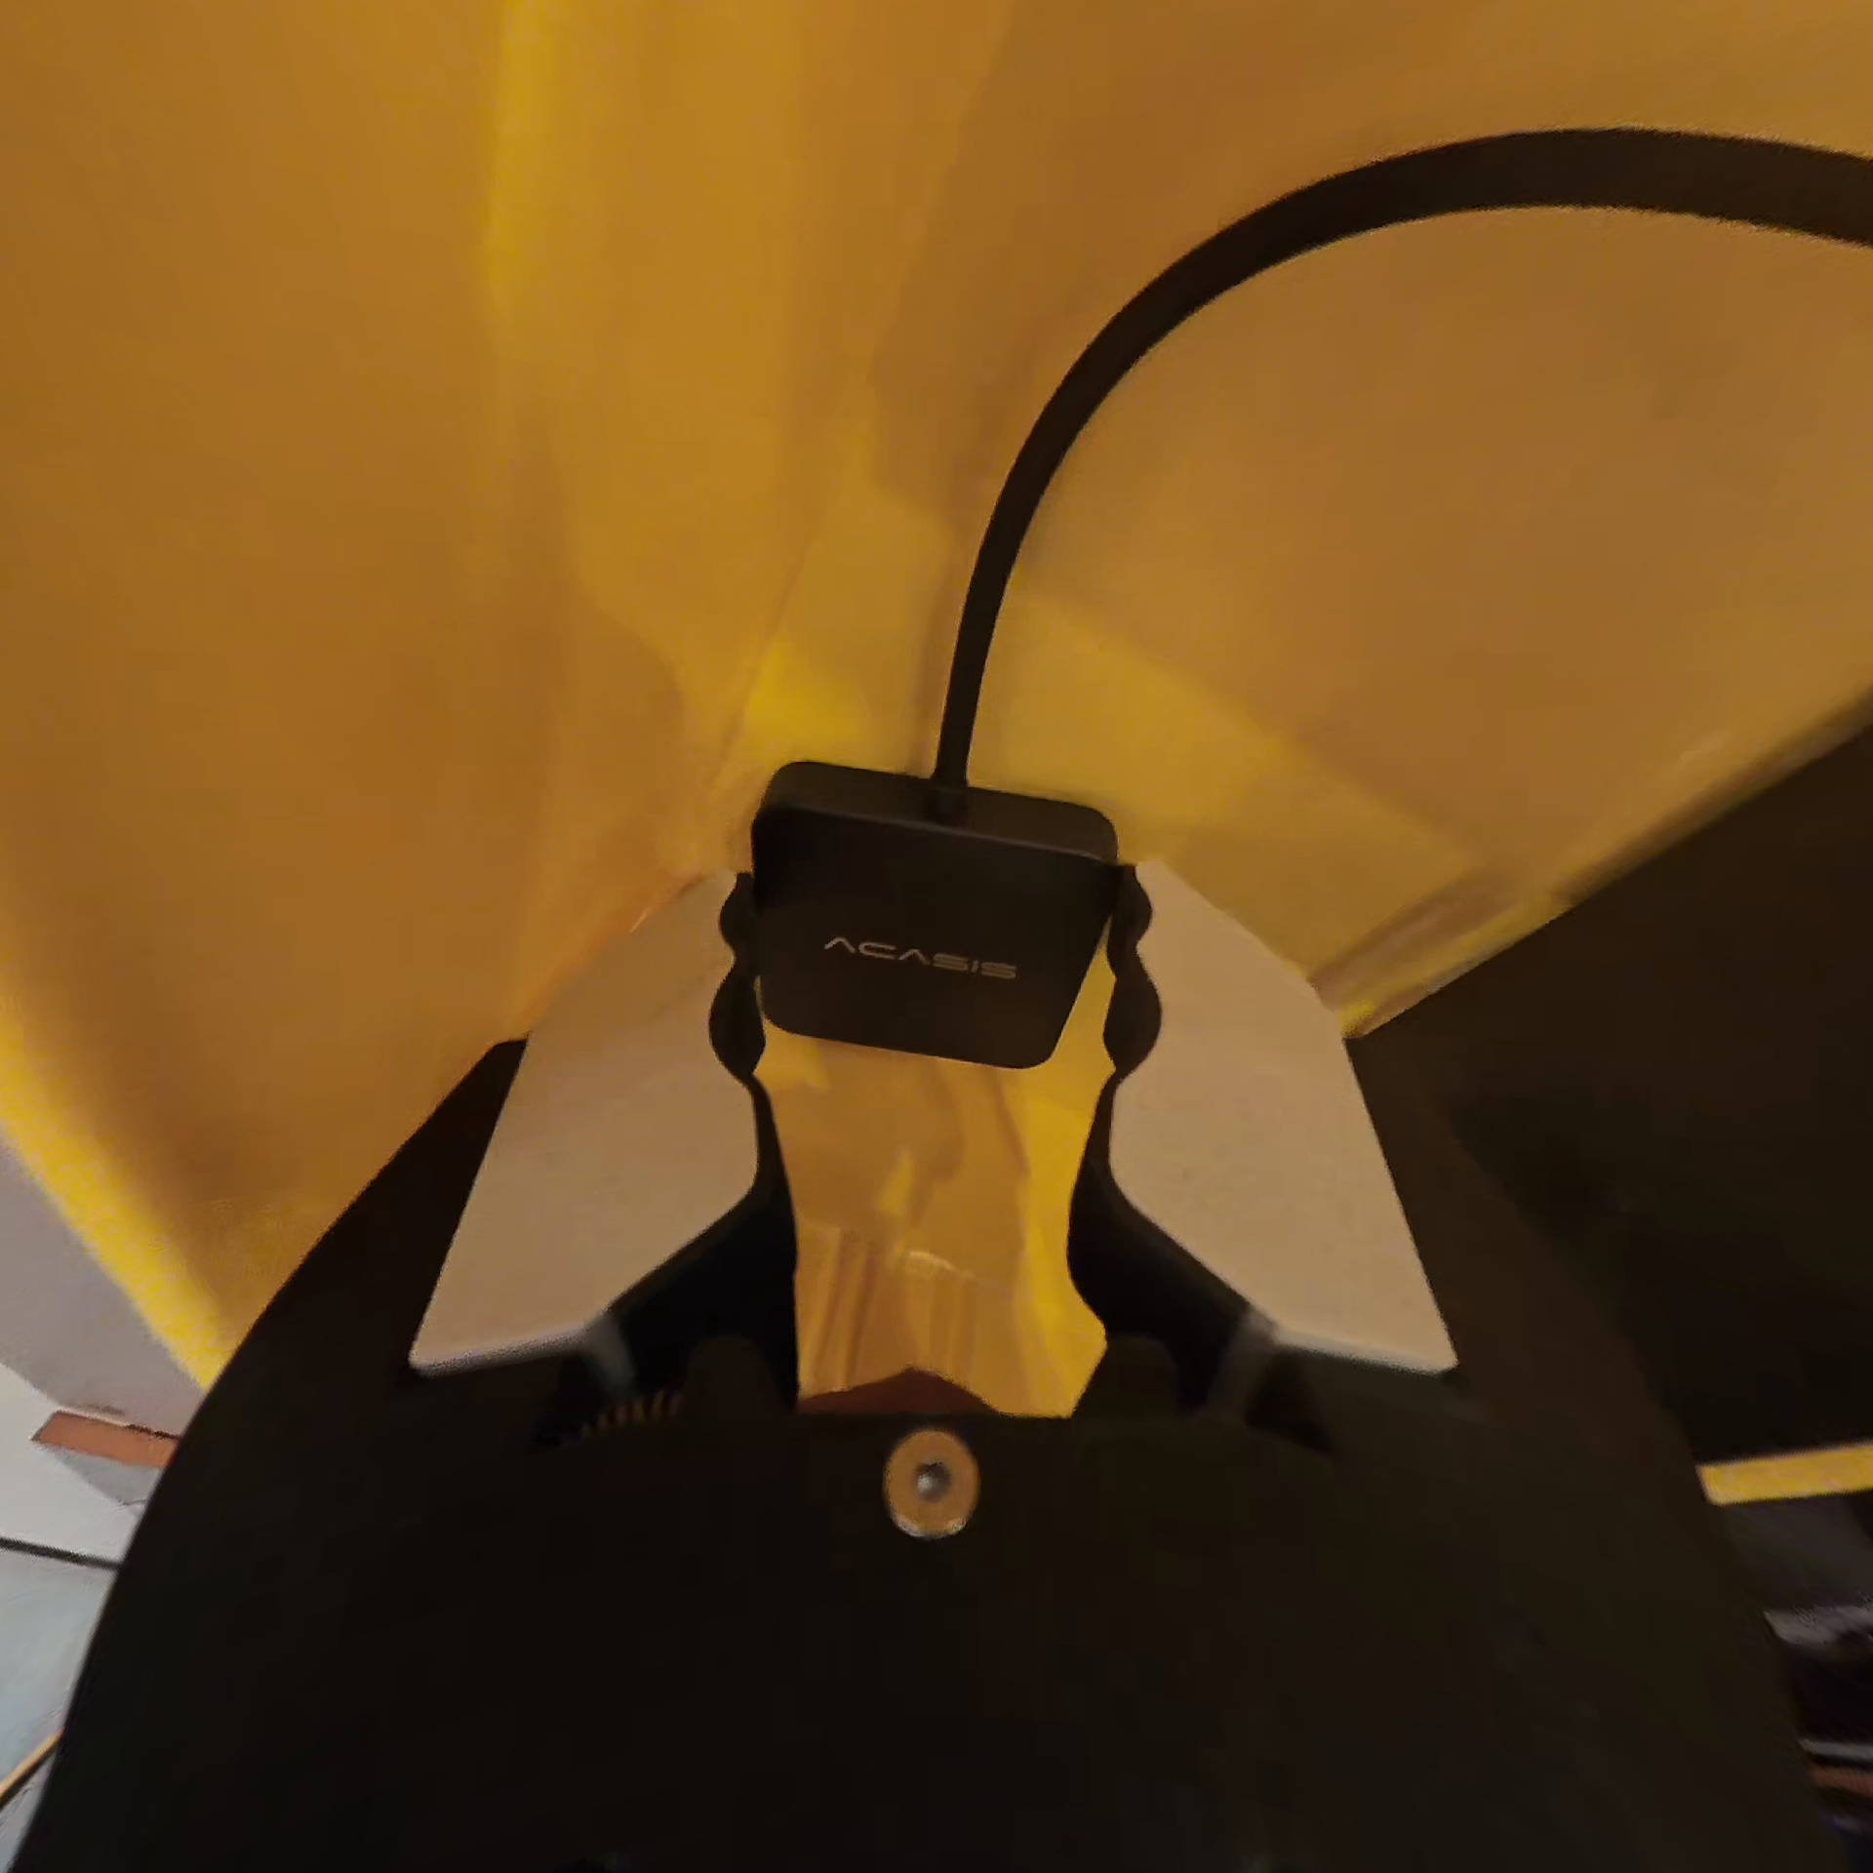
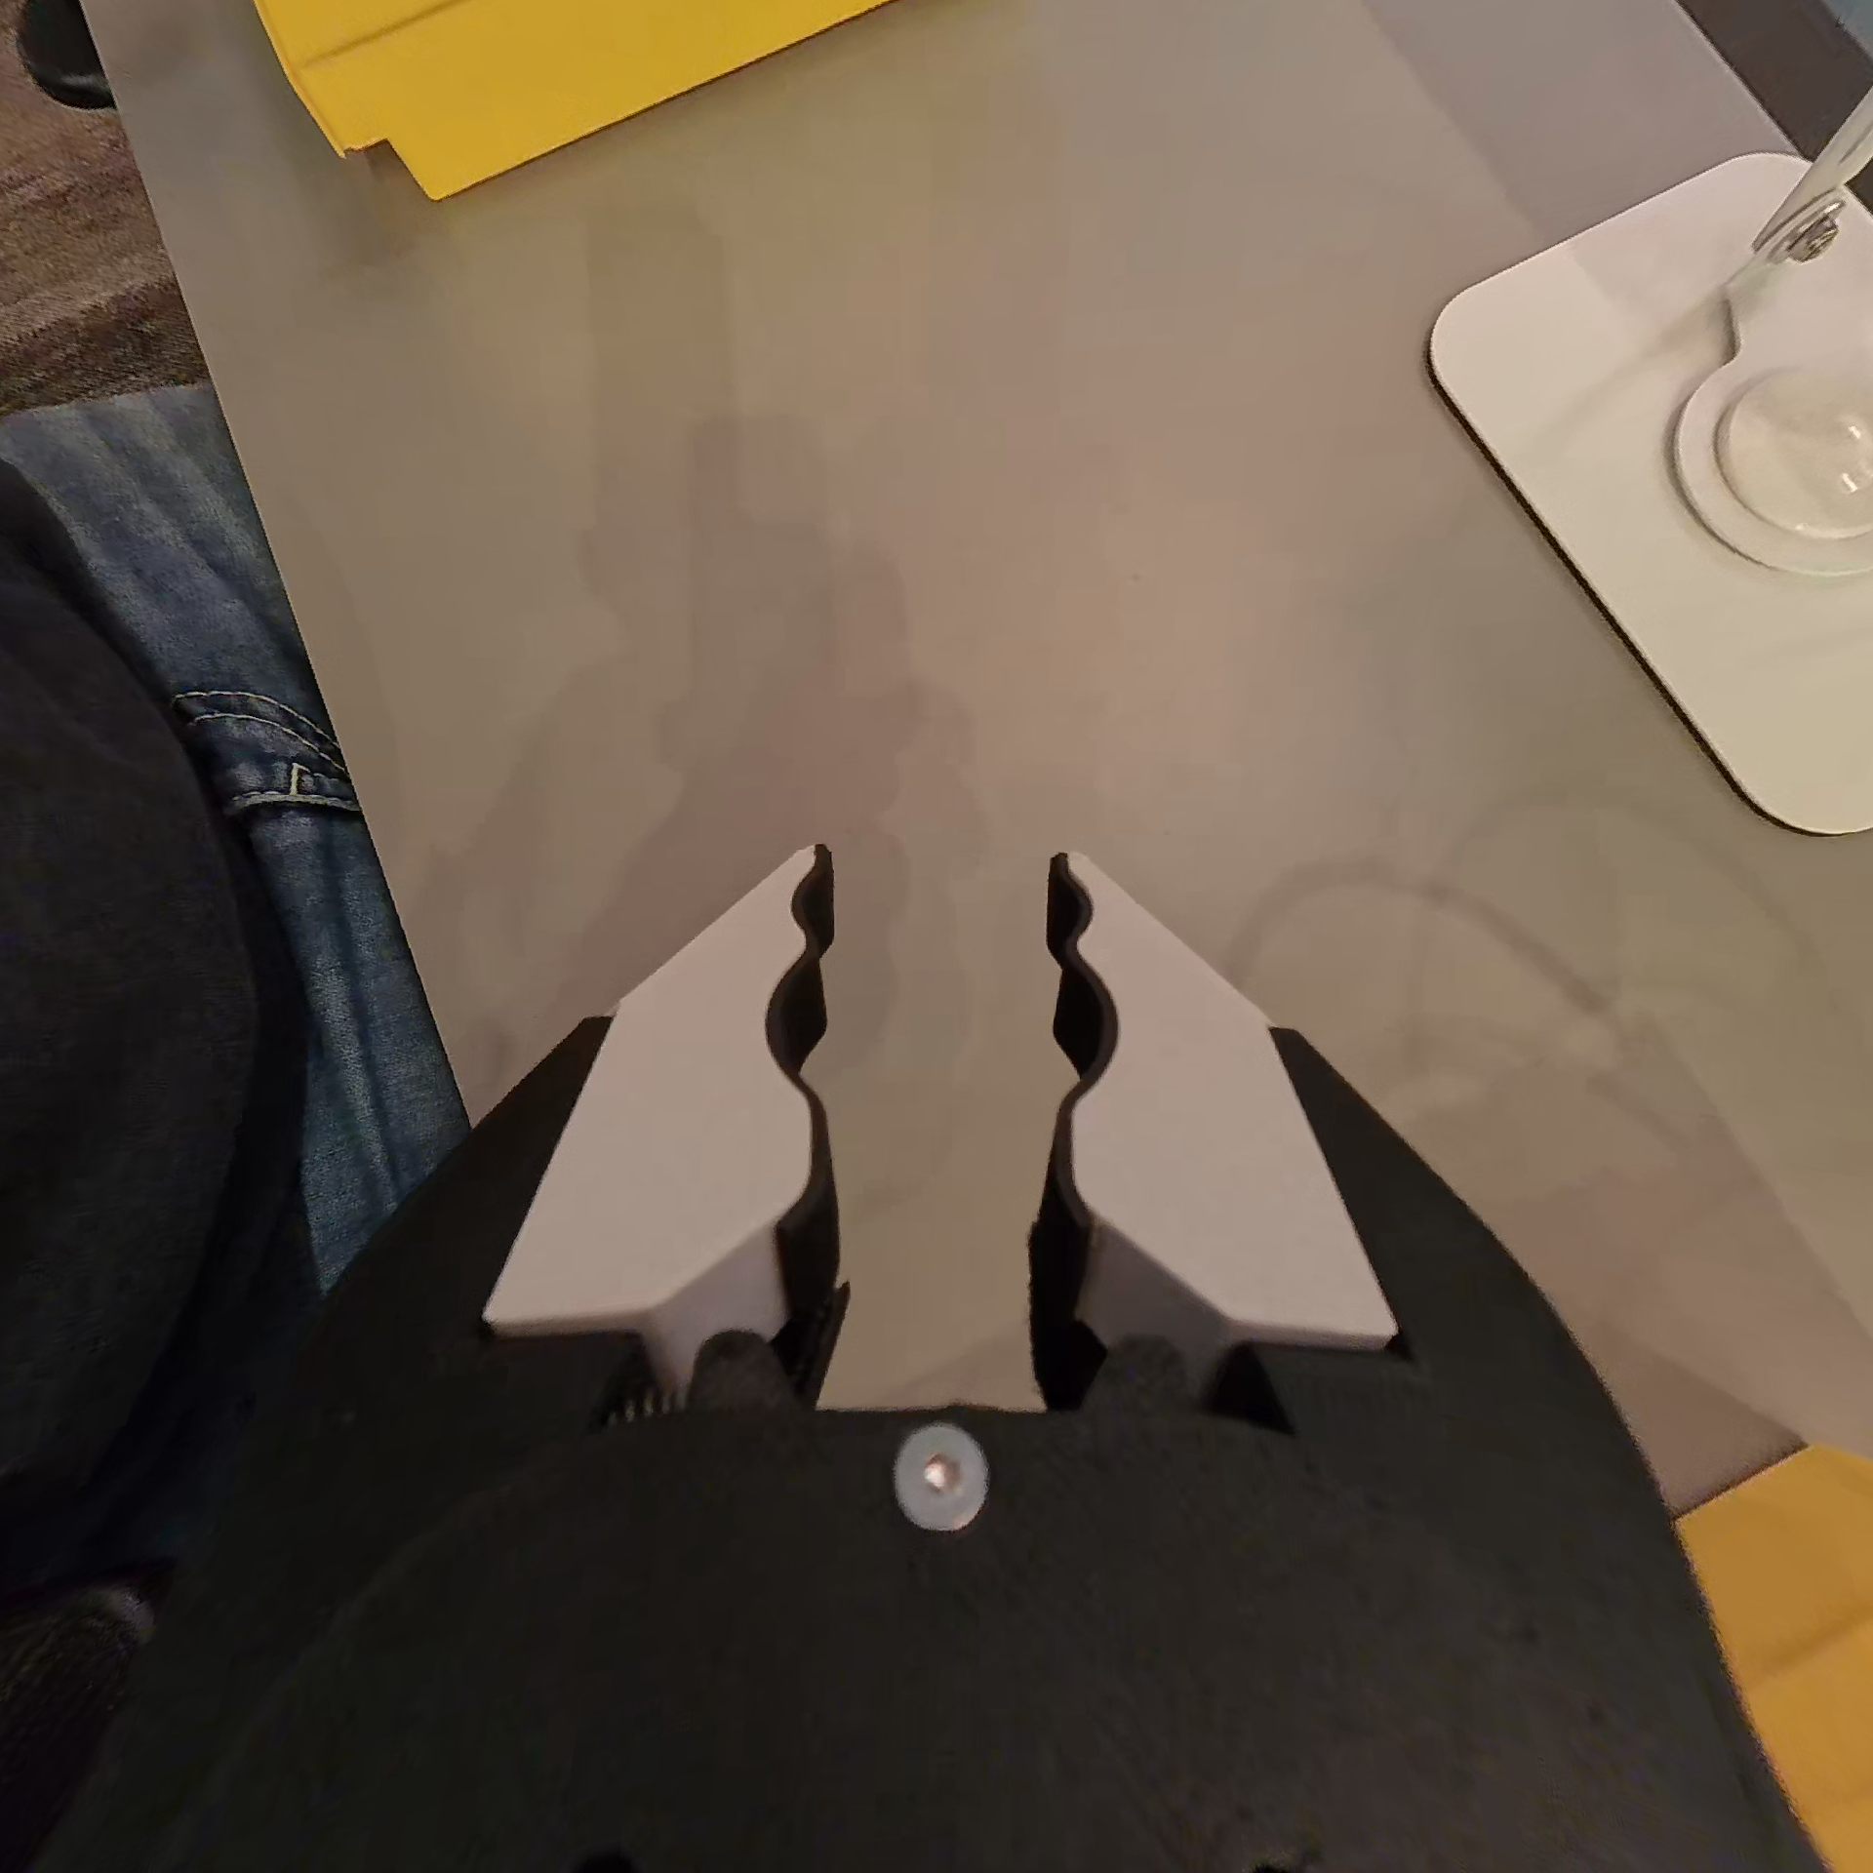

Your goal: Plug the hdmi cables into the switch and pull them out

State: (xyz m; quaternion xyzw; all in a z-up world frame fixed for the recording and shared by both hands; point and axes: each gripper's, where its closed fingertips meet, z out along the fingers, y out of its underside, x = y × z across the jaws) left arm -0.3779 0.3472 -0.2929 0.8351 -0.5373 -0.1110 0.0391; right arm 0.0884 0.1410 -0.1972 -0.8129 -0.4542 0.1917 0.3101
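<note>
Left gripper is clamping the flat square black switch with its black cable against yellow sheet; right gripper is hanging spread, empty, over grey tabletop.

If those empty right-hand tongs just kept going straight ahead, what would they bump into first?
Probably the bare grey tabletop: nothing lies between or ahead of the open right tongs. The yellow sheets sit farther off to the left, though depth is unclear.

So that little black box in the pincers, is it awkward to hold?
Probably light and rigid: the left gripper holds the switch by its side edges alone. Its smooth casing could slip. The attached cable arches stiffly, so it may tug or twist the box.
</note>
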